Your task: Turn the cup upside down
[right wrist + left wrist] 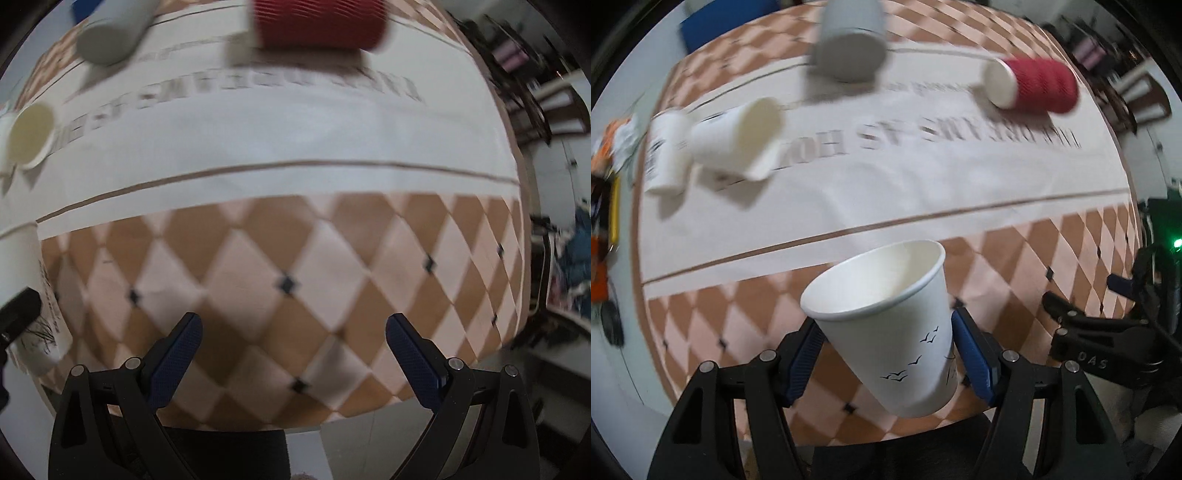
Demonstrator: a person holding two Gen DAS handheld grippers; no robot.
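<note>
My left gripper (888,354) is shut on a white paper cup (890,332) printed with small black birds. I hold it above the table's near edge, tilted, its open mouth up and facing away. The same cup shows at the left edge of the right wrist view (26,291). My right gripper (293,347) is open and empty, over the checkered cloth near the table's front edge. It also shows at the right of the left wrist view (1108,332).
A round table carries a checkered cloth (1015,266) with a white lettered band. On it lie a red ribbed cup (1034,85), a grey cup (849,44), a white cup on its side (738,136) and a white printed cup (665,151). Clutter sits at the far left.
</note>
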